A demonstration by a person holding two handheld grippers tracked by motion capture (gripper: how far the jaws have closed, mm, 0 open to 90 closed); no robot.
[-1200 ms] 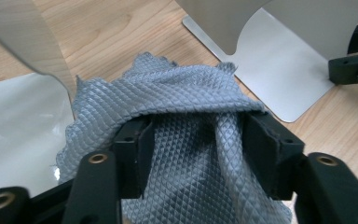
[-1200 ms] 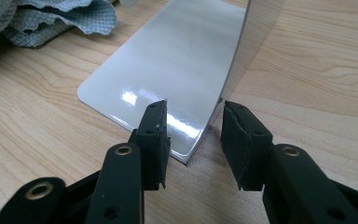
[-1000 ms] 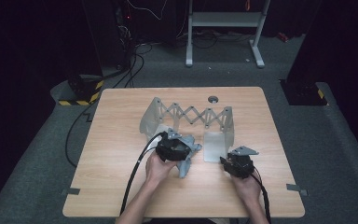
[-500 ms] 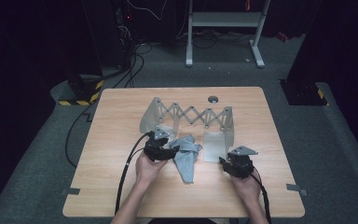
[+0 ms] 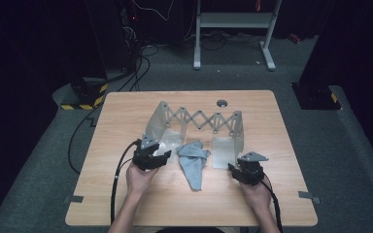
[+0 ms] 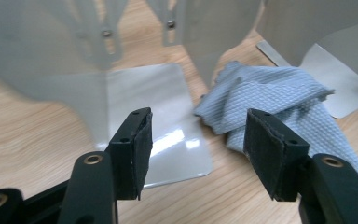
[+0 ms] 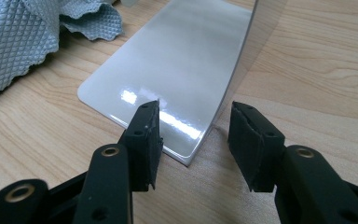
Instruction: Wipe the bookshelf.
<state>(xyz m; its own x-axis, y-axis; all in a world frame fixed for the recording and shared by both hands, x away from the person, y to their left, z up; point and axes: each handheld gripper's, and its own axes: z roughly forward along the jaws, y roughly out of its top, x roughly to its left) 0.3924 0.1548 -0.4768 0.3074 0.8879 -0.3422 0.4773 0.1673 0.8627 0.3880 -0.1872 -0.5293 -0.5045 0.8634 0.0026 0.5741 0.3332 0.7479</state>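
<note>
A blue-grey cloth [image 5: 193, 162] lies crumpled on the table between the two clear plastic end panels of an expanding scissor rack [image 5: 201, 119]. My left gripper [image 5: 161, 154] stands open at the left panel's flat foot [image 6: 158, 93], with the cloth [image 6: 270, 98] just to the right of its jaws [image 6: 196, 149] and nothing held. My right gripper [image 5: 238, 167] is open too. Its jaws [image 7: 193, 140] straddle the near corner of the right panel [image 7: 186, 60], one on each side of the upright wall, and do not grip it. The cloth's edge [image 7: 18, 32] shows at the far left.
The wooden table [image 5: 126, 116] carries a small round metal fitting [image 5: 222, 103] behind the rack. Black cables [image 5: 119, 170] trail from the left gripper off the front edge. A metal stand [image 5: 233, 29] and more cables are on the floor beyond the table.
The left gripper let go of the cloth and drew back to the left. The cloth now lies spread between the panels. The right gripper has stayed put.
</note>
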